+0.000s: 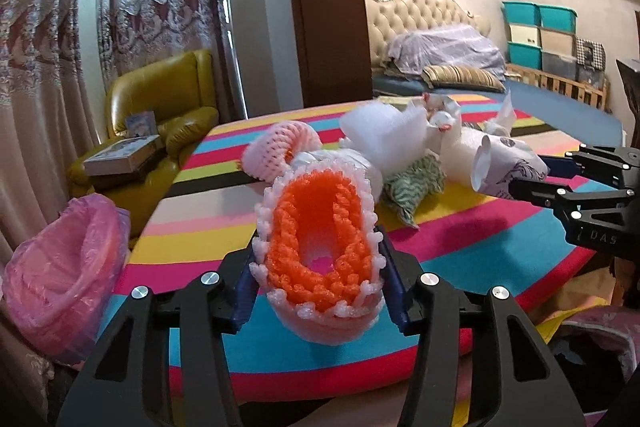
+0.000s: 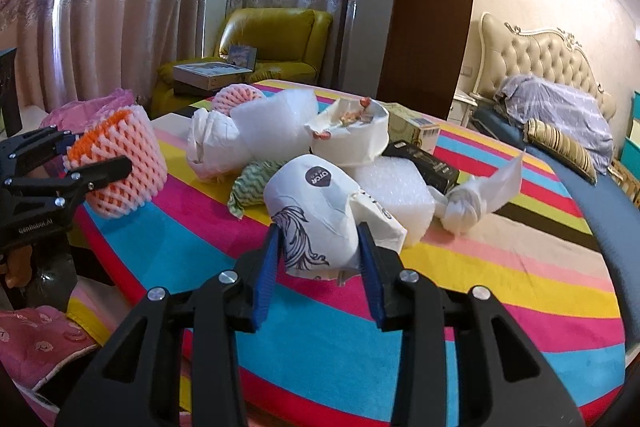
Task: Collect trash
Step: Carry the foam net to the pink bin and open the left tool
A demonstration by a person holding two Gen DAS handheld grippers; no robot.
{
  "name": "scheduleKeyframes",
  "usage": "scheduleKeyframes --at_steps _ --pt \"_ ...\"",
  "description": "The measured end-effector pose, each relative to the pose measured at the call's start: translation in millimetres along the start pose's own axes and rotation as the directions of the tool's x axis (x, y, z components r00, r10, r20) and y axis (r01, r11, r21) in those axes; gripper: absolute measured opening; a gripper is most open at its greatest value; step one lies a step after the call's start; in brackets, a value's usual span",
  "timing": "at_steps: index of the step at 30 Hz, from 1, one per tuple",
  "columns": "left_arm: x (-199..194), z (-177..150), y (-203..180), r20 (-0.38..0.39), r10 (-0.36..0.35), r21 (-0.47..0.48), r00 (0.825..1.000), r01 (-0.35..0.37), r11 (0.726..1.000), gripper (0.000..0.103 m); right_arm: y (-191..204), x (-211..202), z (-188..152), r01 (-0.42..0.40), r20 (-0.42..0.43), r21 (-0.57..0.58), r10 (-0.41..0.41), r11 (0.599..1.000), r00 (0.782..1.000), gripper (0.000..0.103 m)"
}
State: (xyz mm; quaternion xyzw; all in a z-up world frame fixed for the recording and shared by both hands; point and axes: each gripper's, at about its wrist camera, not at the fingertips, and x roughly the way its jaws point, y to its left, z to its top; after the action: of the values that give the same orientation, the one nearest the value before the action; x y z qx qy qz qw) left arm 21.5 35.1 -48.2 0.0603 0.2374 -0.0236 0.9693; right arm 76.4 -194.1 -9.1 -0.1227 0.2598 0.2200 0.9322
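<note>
— While the left gripper (image 1: 318,267) clamps its blue pads on the orange-and-pink foam net (image 1: 320,239), where does the pink-lined bin (image 1: 64,275) sit?
— Off to its left. The right gripper (image 2: 320,255) grips the printed white paper bag (image 2: 316,211); more trash lies just beyond.

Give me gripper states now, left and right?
Left gripper: closed on the orange-and-pink foam fruit net.
Right gripper: closed on the crumpled white paper bag.
</note>
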Motion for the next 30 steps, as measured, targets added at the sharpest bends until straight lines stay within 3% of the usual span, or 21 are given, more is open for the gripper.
scheduleKeyframes --at_steps 7,16,25,30 --pt "-10 6 15 0.038 0.042 -0.048 0.998 -0.040 0.998 0.049 15 -2 11 -0.027 0.014 -0.044 0.028 0.999 1.000 0.037" --pt "-42 15 57 0.109 0.174 -0.096 0.979 -0.164 0.982 0.049 51 9 50 -0.192 0.032 -0.087 0.195 0.978 0.980 0.037" --pt "-66 7 137 0.069 0.337 -0.206 0.939 -0.317 0.926 0.051 125 25 90 -0.291 0.039 -0.246 0.310 0.924 0.950 0.037" --pt "-73 -3 183 0.024 0.390 -0.263 0.920 -0.371 0.891 0.051 164 46 111 -0.328 0.023 -0.294 0.350 0.898 0.937 0.037"
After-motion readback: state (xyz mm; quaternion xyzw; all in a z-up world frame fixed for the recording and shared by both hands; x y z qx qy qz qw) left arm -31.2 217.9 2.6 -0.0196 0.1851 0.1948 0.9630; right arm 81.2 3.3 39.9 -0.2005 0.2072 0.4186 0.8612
